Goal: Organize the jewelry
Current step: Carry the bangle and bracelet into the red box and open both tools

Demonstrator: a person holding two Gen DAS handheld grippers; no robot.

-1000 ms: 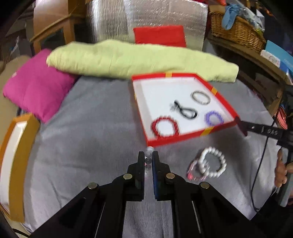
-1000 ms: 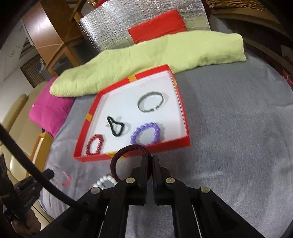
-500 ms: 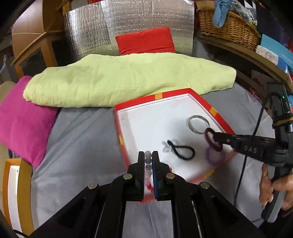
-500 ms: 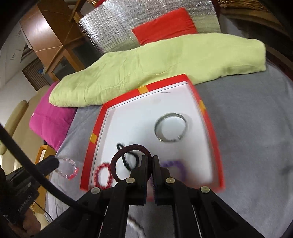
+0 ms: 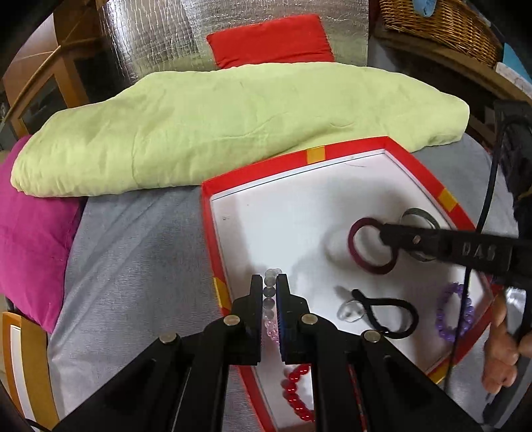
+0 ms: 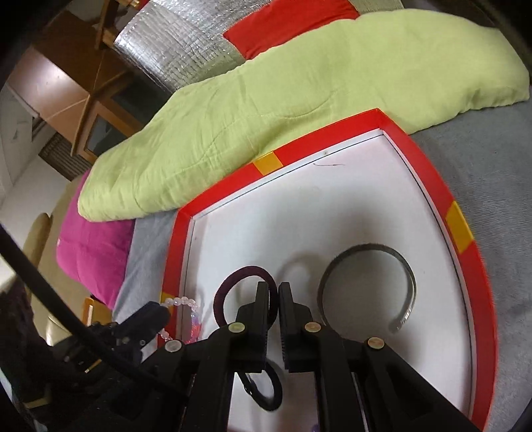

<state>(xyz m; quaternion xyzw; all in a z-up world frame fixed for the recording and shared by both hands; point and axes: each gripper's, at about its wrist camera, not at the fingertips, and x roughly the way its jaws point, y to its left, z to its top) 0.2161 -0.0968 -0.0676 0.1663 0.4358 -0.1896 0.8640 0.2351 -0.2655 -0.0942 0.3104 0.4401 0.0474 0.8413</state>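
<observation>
A red-rimmed tray with a white floor lies on the grey cloth; it also shows in the right wrist view. My left gripper is shut on a clear and pink bead bracelet, held over the tray's left part. My right gripper is shut on a dark maroon band, held over the tray's middle; it also shows in the left wrist view. In the tray lie a silver cuff, a black cord loop, a purple bead bracelet and a red bead bracelet.
A folded green blanket lies behind the tray. A magenta cushion is at the left. A red cushion leans on silver foil at the back. A wicker basket stands at the back right. An orange-rimmed lid is at the lower left.
Both grippers have moved forward over the tray, each still holding its piece. The maroon band now hangs lower over the tray floor near the silver cuff.
</observation>
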